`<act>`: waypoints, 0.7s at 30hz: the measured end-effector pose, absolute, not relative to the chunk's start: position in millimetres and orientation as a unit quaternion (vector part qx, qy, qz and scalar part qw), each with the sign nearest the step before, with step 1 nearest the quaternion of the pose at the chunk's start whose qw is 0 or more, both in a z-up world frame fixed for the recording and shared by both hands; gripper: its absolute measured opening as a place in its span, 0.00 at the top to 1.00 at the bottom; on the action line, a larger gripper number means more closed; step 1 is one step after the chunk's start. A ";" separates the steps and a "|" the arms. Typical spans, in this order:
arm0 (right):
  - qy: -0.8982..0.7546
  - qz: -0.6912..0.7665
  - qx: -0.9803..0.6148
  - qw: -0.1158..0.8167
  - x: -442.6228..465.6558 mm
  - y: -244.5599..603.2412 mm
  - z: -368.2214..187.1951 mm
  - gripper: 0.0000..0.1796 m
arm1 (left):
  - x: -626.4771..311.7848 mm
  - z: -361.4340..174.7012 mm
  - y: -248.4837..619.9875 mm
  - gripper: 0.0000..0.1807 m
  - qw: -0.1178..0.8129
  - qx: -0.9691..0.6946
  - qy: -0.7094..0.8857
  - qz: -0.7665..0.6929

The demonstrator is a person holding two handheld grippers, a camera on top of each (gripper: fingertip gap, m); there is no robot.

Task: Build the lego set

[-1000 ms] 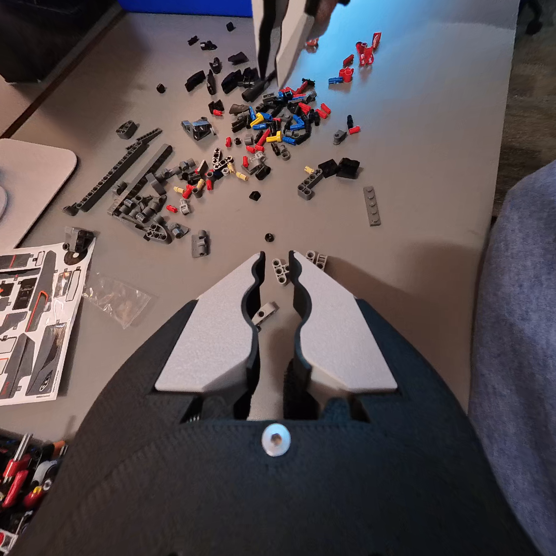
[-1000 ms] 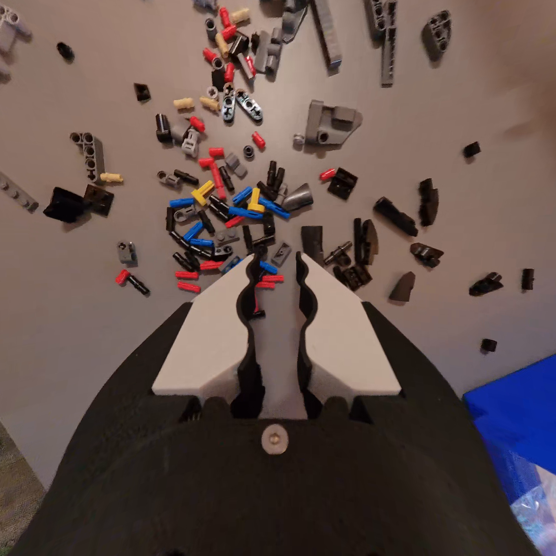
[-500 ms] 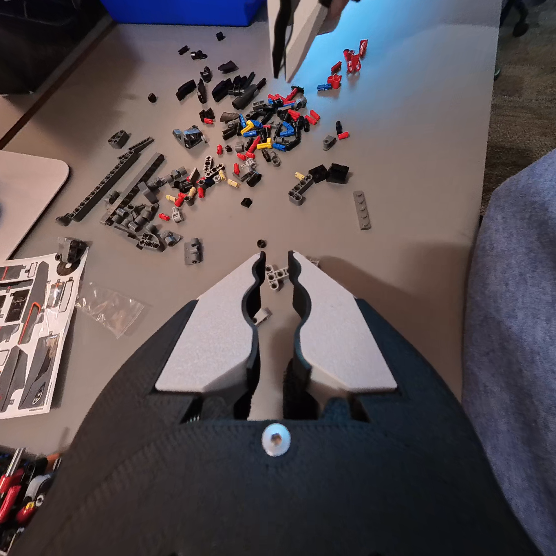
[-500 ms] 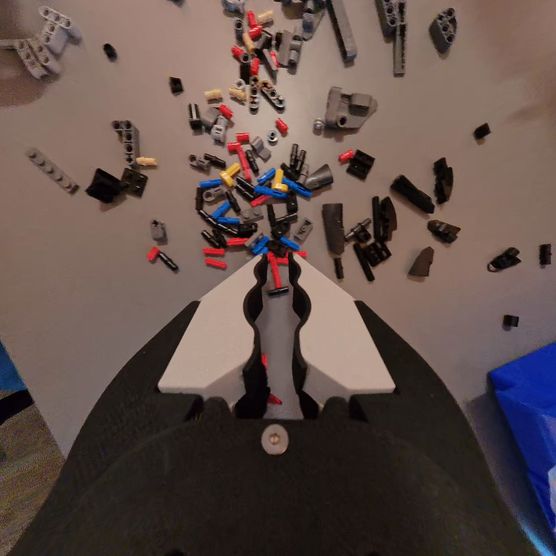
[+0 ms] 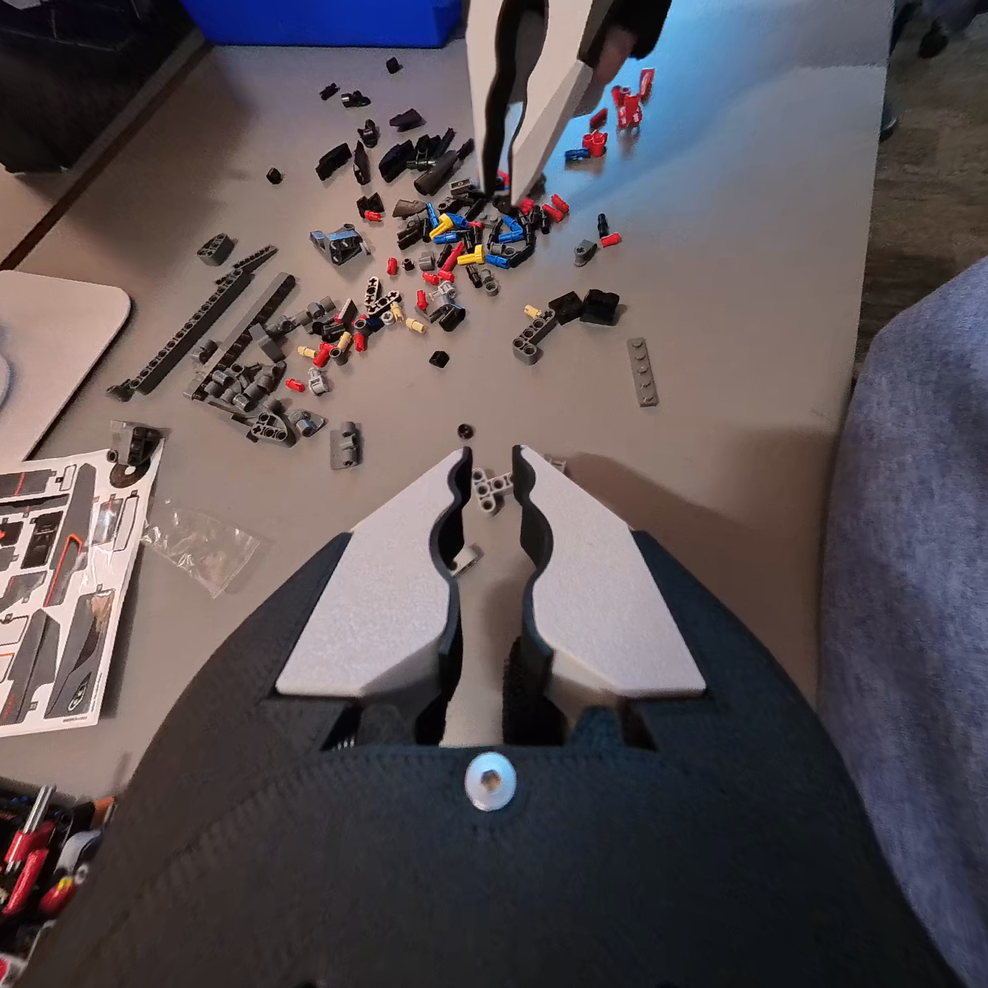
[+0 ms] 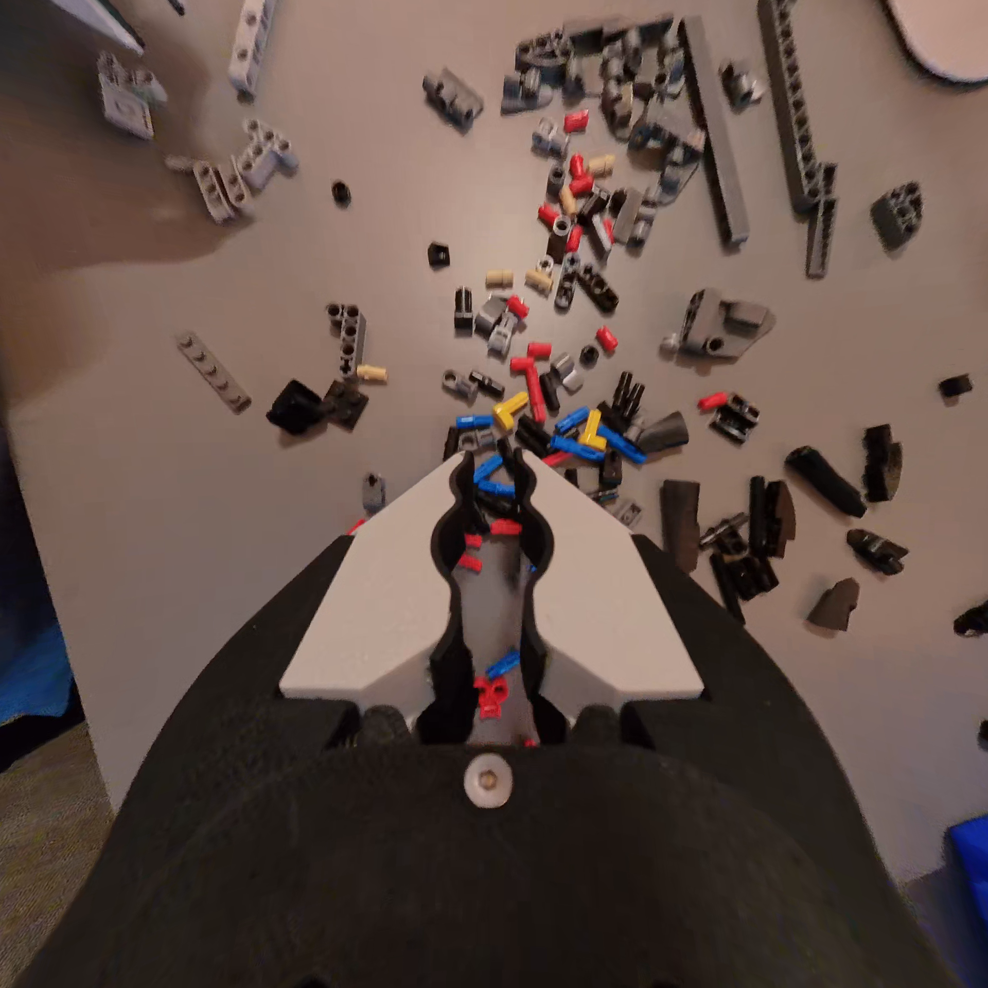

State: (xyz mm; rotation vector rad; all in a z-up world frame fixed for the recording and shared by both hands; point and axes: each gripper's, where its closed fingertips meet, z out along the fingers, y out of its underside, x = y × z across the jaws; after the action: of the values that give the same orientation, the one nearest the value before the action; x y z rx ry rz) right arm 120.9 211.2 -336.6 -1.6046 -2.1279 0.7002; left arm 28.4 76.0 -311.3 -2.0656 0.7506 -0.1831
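Loose lego parts lie scattered on the grey table (image 5: 722, 267). A pile of small blue, red, yellow and black pins (image 5: 481, 240) sits mid-table and also shows in the right wrist view (image 6: 561, 427). My left gripper (image 5: 489, 454) is open and empty, hovering over a light grey angled piece (image 5: 489, 489) on the table. My right gripper (image 6: 492, 460) has its tips down in the near edge of the pin pile, jaws a narrow gap apart, with blue and black pins between them. It also shows from the left wrist view (image 5: 502, 187).
Long dark beams (image 5: 214, 321) and grey connectors lie left of the pile. A sticker sheet (image 5: 53, 588), a clear bag (image 5: 203, 545) and a light pad (image 5: 48, 331) are on the left. A blue bin (image 5: 321, 21) stands at the far edge. Blue-grey clothing (image 5: 919, 588) borders the right. One gripper's finger ends stand about 15 centimeters off the other's. The light grey angled piece (image 5: 489, 489) is closer to my left gripper, around 4 centimeters from its tips; the right tips are 15 centimeters off. It turns up in the right wrist view (image 6: 262, 139) as well.
My right gripper has come down and forward into the pin pile, and its jaws have narrowed a little. My left gripper has stayed nearly still over the light grey piece.
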 end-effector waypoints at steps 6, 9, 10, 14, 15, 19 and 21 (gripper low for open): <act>-0.763 0.247 -0.558 0.214 91.1 216.4 -329.8 0.92 | 15.8 -307.6 73.3 0.93 0.459 -0.839 0.284 -0.068; -0.761 0.252 -0.557 0.218 76.5 219.7 -327.4 0.90 | 11.2 -308.6 71.3 0.93 0.459 -0.841 0.278 -0.066; -0.763 0.253 -0.555 0.215 72.3 219.1 -326.9 0.89 | 10.4 -309.1 70.7 0.93 0.459 -0.842 0.276 -0.066; -0.774 0.243 -0.547 0.206 62.4 218.1 -328.5 0.87 | 7.6 -310.5 70.1 0.93 0.458 -0.843 0.275 -0.065; -0.778 0.242 -0.545 0.198 63.9 216.8 -330.2 0.88 | 7.0 -310.2 70.0 0.93 0.459 -0.843 0.275 -0.065; -0.791 0.235 -0.541 0.161 83.4 211.0 -341.3 0.90 | 4.6 -309.7 70.1 0.93 0.461 -0.842 0.271 -0.067; -0.789 0.232 -0.544 0.165 91.5 211.1 -344.7 0.91 | 5.0 -311.0 70.7 0.93 0.460 -0.842 0.271 -0.072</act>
State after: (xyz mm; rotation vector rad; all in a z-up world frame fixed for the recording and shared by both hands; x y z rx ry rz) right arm 91.5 211.1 -344.7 -1.5505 -2.2489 0.6604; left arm 5.0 70.7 -311.0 -2.0731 0.6672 -0.1777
